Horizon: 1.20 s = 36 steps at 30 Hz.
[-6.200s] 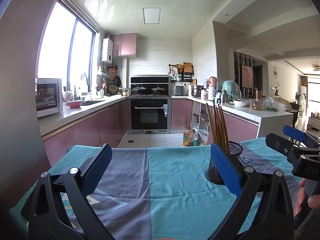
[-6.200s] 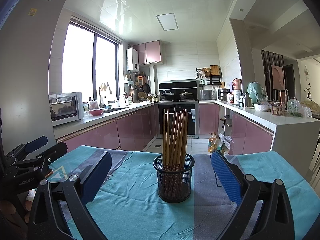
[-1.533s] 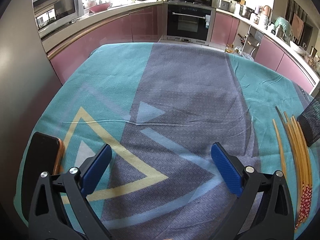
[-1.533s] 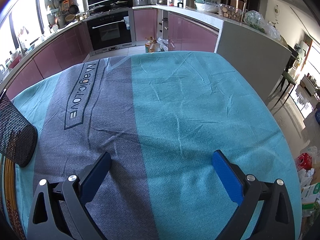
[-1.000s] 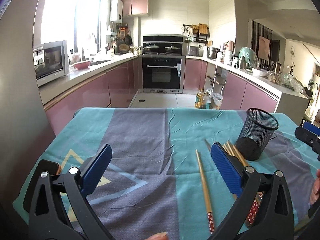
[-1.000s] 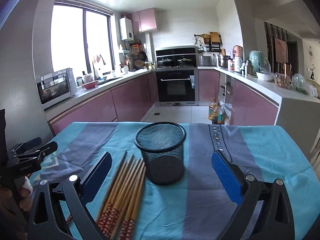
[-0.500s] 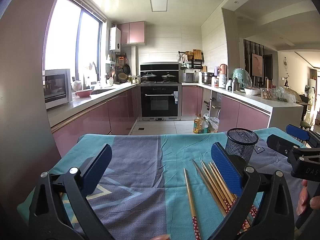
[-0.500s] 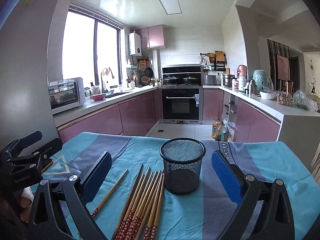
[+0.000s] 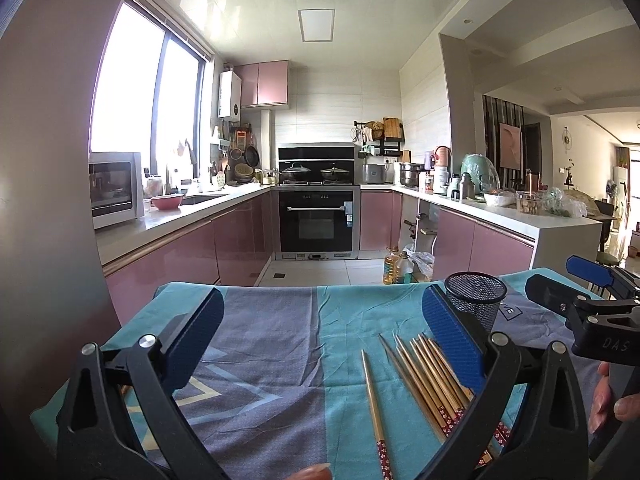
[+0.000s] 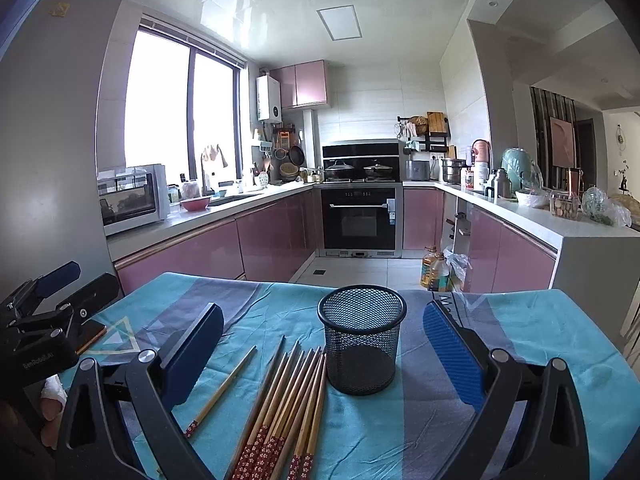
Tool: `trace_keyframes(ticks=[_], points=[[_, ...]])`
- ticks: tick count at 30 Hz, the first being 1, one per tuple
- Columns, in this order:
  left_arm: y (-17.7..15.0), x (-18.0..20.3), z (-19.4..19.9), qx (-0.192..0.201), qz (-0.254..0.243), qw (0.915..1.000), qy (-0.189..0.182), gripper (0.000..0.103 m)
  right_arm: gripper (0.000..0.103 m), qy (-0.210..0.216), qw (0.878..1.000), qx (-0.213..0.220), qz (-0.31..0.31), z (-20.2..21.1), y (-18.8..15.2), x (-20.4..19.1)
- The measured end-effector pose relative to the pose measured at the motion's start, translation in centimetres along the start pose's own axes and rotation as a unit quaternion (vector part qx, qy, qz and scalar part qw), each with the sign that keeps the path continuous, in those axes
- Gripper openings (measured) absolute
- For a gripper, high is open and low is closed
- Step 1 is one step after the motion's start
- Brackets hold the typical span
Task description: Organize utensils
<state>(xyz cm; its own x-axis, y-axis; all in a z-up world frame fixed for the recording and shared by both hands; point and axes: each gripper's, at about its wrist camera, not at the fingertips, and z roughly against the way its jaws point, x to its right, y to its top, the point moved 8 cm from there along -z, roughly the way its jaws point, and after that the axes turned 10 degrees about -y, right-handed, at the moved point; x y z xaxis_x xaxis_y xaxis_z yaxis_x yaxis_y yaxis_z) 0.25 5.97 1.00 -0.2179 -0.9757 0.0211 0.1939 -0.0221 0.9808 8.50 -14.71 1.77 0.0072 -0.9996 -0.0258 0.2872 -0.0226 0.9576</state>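
An empty black mesh cup (image 10: 362, 338) stands upright on the teal and grey tablecloth (image 10: 520, 320). Several wooden chopsticks (image 10: 290, 400) with red patterned ends lie in a loose bundle just left of it, and one single chopstick (image 10: 222, 390) lies apart further left. My right gripper (image 10: 320, 354) is open, hovering above the bundle and cup. My left gripper (image 9: 320, 330) is open and empty over the cloth; in its view the bundle (image 9: 428, 372) and cup (image 9: 474, 300) sit to the right, partly behind the right finger.
A phone (image 10: 90, 332) lies on the cloth at the far left. Beyond the table are pink kitchen cabinets (image 9: 240, 236), an oven (image 9: 316, 220) and oil bottles (image 10: 434, 272) on the floor. A white counter (image 10: 580, 240) stands to the right.
Six seconds ago the chopsticks stood in the cup; now they lie on the cloth and the cup is empty. Over the last half second both grippers barely shifted and stayed open.
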Motion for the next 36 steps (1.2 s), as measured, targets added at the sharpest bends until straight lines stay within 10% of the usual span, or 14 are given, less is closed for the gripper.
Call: trace_keyframes(ticks=[36], points=[[-0.11, 0.72, 0.12, 0.018, -0.003, 0.9996, -0.022, 0.098, 0.097, -0.006, 1.0, 0.019, 0.002, 0.75, 0.36, 0.11]])
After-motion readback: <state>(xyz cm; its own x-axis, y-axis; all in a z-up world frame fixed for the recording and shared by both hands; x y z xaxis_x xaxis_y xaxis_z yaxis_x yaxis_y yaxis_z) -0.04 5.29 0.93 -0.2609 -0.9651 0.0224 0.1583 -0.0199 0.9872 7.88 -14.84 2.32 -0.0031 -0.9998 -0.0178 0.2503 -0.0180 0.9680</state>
